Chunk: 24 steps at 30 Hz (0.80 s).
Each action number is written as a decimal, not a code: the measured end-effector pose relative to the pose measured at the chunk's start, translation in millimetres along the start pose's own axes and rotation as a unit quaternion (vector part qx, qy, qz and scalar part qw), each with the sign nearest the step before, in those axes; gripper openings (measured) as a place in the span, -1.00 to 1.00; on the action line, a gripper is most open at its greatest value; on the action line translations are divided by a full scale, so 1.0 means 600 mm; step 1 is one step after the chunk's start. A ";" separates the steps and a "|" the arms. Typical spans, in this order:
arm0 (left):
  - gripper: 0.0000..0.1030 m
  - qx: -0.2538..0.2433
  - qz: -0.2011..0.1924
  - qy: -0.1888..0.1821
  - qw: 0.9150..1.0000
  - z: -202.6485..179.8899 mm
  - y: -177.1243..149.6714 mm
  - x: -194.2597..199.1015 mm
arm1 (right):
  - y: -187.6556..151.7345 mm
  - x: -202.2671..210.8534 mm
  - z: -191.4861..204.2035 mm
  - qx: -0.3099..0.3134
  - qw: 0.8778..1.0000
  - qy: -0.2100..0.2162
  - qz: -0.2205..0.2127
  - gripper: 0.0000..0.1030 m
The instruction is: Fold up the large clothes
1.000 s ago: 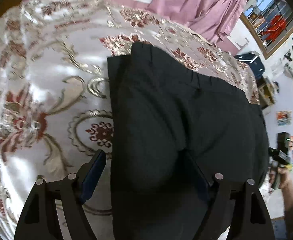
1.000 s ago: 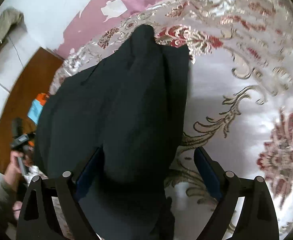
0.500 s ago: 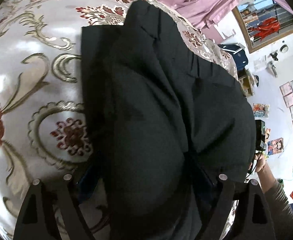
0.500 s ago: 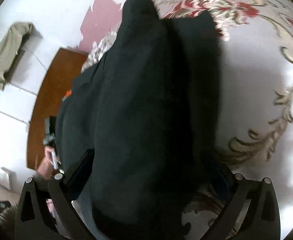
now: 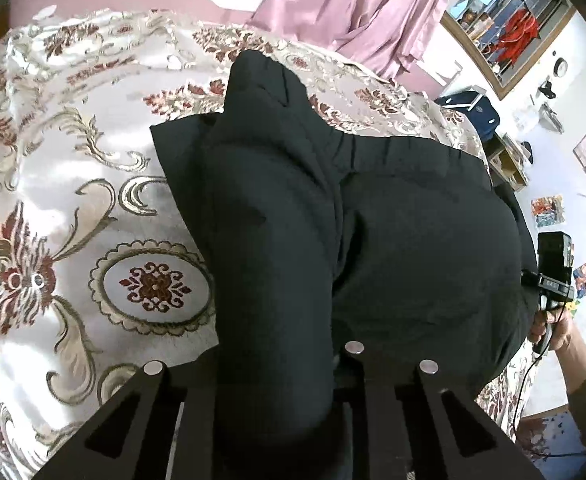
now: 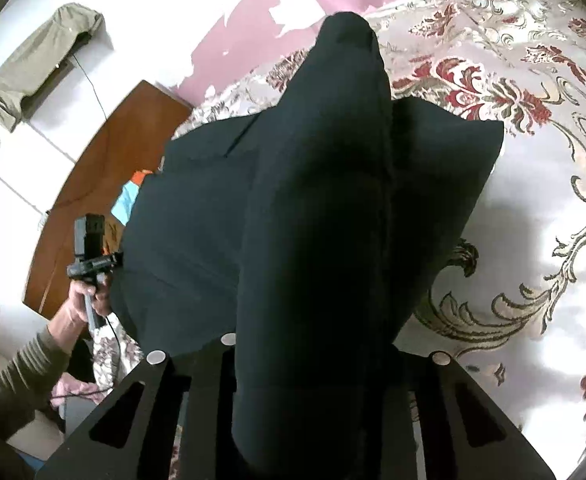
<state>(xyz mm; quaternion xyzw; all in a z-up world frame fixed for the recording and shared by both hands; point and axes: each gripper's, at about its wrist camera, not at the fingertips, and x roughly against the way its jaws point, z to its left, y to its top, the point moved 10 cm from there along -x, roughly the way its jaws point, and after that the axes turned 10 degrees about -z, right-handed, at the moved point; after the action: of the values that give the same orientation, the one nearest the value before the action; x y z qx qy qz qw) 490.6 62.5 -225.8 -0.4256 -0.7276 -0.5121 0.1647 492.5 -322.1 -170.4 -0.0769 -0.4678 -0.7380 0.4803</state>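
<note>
I am holding a dark garment (image 5: 393,240) over the floral bedspread (image 5: 73,208); my left gripper (image 5: 273,380) is pinching a thick bunch of the cloth, its jaws drawn in tight against the fabric, though the pads themselves are hidden under the fold; my right gripper (image 6: 313,380) is doing the same at the other end, jaws closing on a heavy roll of the same garment (image 6: 313,200); the far part is lying flat on the bedspread (image 6: 533,240) while the near part is rising up into my grips. The cloth is looking soft and limp, thick enough to hang in rounded folds, not slippery by the look of it, and in no way fragile; I am judging it fairly heavy for fabric, since it is sagging between my two holds. Taking it by the edge corners, well apart, is seeming the soundest way, as a bunched middle is tending to drag the layers askew.
</note>
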 end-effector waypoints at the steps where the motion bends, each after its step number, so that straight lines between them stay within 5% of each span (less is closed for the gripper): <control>1: -0.66 -0.005 0.000 0.002 1.000 -0.003 -0.001 0.007 | 0.003 0.003 0.003 0.004 1.000 0.000 0.000 -0.63; 9: -0.66 -0.021 -0.017 0.016 1.000 -0.060 0.011 0.092 | 0.034 0.078 0.033 0.028 1.000 -0.011 -0.009 -0.64; 24: -0.66 -0.056 -0.062 0.038 0.996 -0.145 -0.039 0.320 | -0.022 0.239 0.142 0.077 0.997 -0.017 -0.025 -0.64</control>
<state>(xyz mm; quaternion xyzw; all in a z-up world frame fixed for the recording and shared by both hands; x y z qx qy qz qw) 343.1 69.2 -73.5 -0.3687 -0.7158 -0.5772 0.1363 377.9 -347.2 -50.8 -0.0402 -0.5333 -0.7101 0.4580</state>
